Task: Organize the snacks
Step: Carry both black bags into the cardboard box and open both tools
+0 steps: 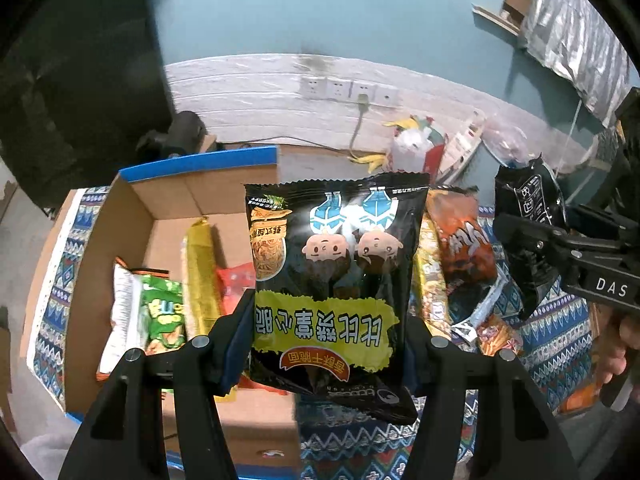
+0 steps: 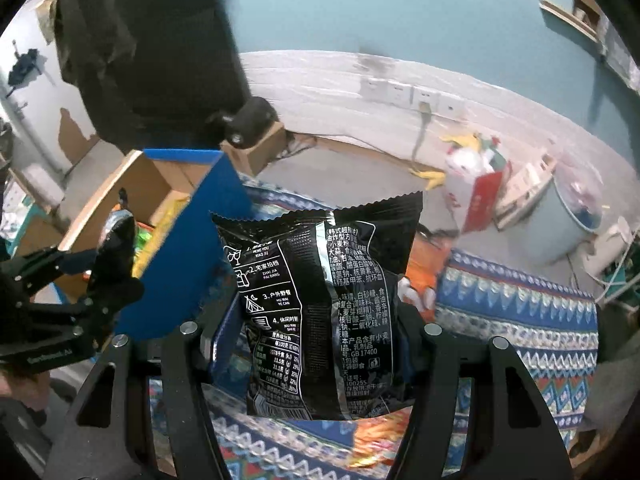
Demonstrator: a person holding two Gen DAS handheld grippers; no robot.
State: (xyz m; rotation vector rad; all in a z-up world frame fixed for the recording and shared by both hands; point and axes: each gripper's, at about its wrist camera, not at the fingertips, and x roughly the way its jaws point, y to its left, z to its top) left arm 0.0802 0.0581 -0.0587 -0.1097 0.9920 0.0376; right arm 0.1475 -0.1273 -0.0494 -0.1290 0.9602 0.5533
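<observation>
My left gripper (image 1: 326,344) is shut on a black noodle snack bag (image 1: 332,280) with cartoon faces, held upright beside the open cardboard box (image 1: 136,216). The box holds a green bag (image 1: 160,312), a gold pack (image 1: 200,276) and a red pack (image 1: 236,284). My right gripper (image 2: 316,344) is shut on a second black snack bag (image 2: 328,304), its printed back facing me, above the patterned cloth (image 2: 520,312). The right gripper also shows at the right of the left wrist view (image 1: 528,240), and the left gripper at the left of the right wrist view (image 2: 116,264).
Loose orange and yellow snack bags (image 1: 460,256) lie on the patterned cloth (image 1: 560,344) right of the box. The box's blue flap (image 2: 192,248) stands up near my right gripper. A red-and-white bag (image 2: 476,192) and a light blue bin (image 2: 560,224) stand on the floor behind.
</observation>
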